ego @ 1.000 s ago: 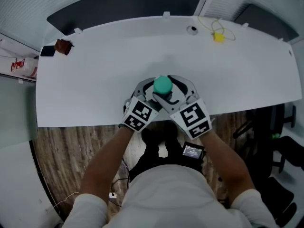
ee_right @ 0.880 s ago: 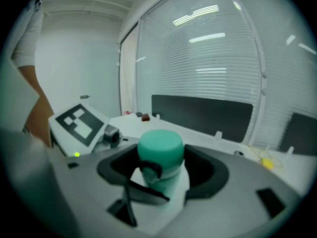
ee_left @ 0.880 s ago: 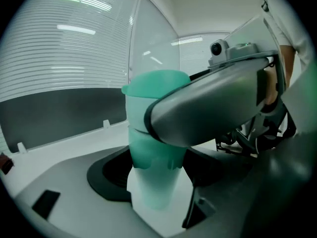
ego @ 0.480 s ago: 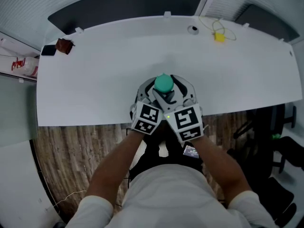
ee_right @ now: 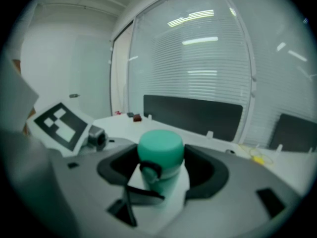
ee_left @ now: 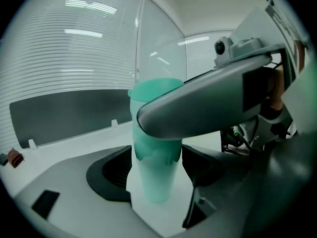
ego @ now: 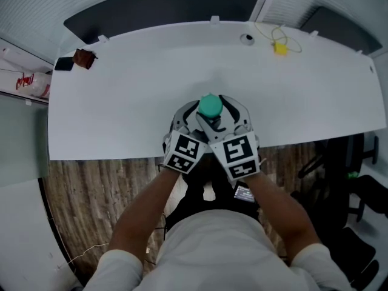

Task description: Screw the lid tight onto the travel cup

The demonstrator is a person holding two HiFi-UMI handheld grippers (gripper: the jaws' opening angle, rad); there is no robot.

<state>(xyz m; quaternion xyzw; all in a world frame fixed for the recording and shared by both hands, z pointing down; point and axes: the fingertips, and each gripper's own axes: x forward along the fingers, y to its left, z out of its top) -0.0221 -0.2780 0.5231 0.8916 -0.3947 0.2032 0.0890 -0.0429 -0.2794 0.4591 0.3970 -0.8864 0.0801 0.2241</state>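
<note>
A translucent green travel cup [ee_left: 153, 175] with a solid green lid [ego: 210, 105] stands upright near the front edge of the white table [ego: 121, 102]. My left gripper [ego: 202, 120] reaches in from the lower left and is shut low on the cup's body, with the dark pads [ee_left: 115, 171] against its sides. From the lower right, my right gripper [ego: 216, 116] is shut on the lid [ee_right: 160, 150], and one of its grey fingers [ee_left: 208, 108] crosses in front of the cup's top in the left gripper view. The two marker cubes sit almost side by side.
At the table's far right lie a yellow clip with a thin cord [ego: 279, 46] and a round cable hole [ego: 245, 38]. A small brown object [ego: 80, 58] and a black one [ego: 62, 63] sit at the far left corner. A dark panel runs behind the table.
Both marker cubes have drawn closer together. The right gripper has turned about the lid, and the left one has shifted slightly right. The cup stays in place.
</note>
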